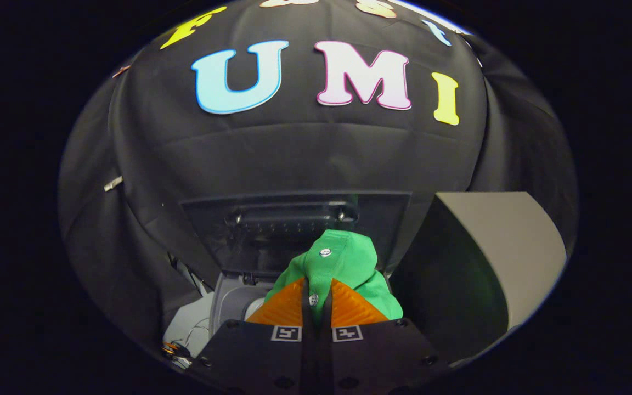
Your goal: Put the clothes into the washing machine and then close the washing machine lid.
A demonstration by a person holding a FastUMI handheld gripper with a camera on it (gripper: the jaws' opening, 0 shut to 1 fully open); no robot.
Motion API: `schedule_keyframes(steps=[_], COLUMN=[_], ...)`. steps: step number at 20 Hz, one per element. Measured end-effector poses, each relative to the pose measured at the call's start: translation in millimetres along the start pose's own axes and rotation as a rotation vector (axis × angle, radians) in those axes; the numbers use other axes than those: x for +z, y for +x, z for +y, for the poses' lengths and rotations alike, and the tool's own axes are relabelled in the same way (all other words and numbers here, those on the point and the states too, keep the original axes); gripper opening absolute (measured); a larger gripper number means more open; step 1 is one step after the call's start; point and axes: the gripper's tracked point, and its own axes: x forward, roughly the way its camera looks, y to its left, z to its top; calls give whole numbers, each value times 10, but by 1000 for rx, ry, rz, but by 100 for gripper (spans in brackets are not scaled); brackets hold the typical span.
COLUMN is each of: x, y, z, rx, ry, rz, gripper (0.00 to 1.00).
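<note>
Black cloth is hanging behind the washing machine (228, 299), whose lid (294, 225) is standing open. The gripper (316, 299) is pinching a green shirt (354, 263) tight, holding it up for dropping in.

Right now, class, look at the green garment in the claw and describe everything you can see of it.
The green knitted-looking garment is bunched and hangs crumpled from the claw, whose two fingers pinch its buttoned placket between them. Two small white buttons show, one near the top fold, one between the fingers. It is held above the grey washing machine's opening, before the raised dark lid.
</note>
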Motion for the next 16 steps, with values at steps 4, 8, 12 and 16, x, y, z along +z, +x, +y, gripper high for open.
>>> schedule_keyframes(steps=[4, 8, 12, 16], x=[-464, -846, -1064, -1197], y=[372, 686, 948, 1068], z=[157, 153, 198, 185], rx=[13, 13, 27, 43], ry=[-8, -3, -21, 21], rz=[39, 61, 53, 46], gripper=[6, 6, 6, 6])
